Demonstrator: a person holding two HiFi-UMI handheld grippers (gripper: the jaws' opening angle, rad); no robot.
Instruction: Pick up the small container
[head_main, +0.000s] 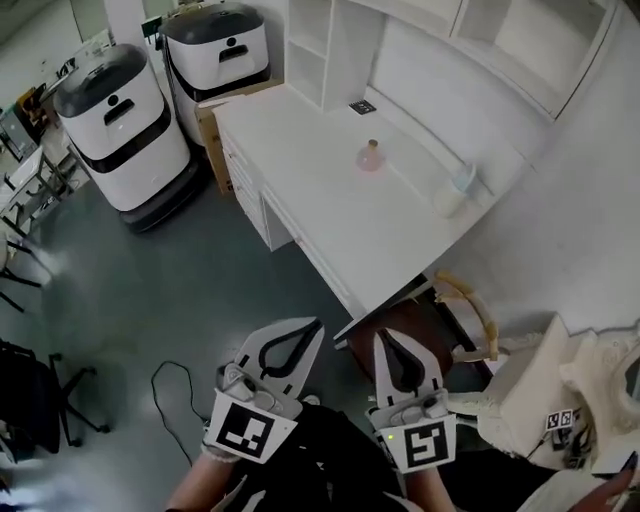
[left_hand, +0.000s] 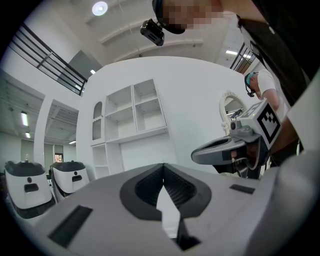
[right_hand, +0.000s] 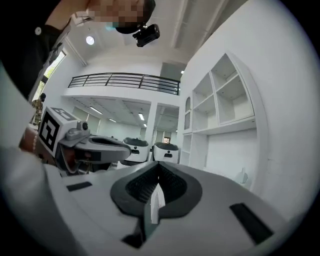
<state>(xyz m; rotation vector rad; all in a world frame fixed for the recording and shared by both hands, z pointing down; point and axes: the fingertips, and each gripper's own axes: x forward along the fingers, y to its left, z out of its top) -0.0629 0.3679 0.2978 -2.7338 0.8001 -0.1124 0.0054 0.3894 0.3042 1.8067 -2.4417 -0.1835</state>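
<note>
Because the left gripper and right gripper are both pinched shut and empty, short of the desk, I'd say the reach hasn't begun. The small pink container stands well ahead, so next they need to move in and open up.

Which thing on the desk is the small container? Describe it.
Find the long white desk below the white shelving. Near its middle stands a small pink flask-shaped container with a narrow neck. The pale bottle to its right is bigger and not pink.
</note>
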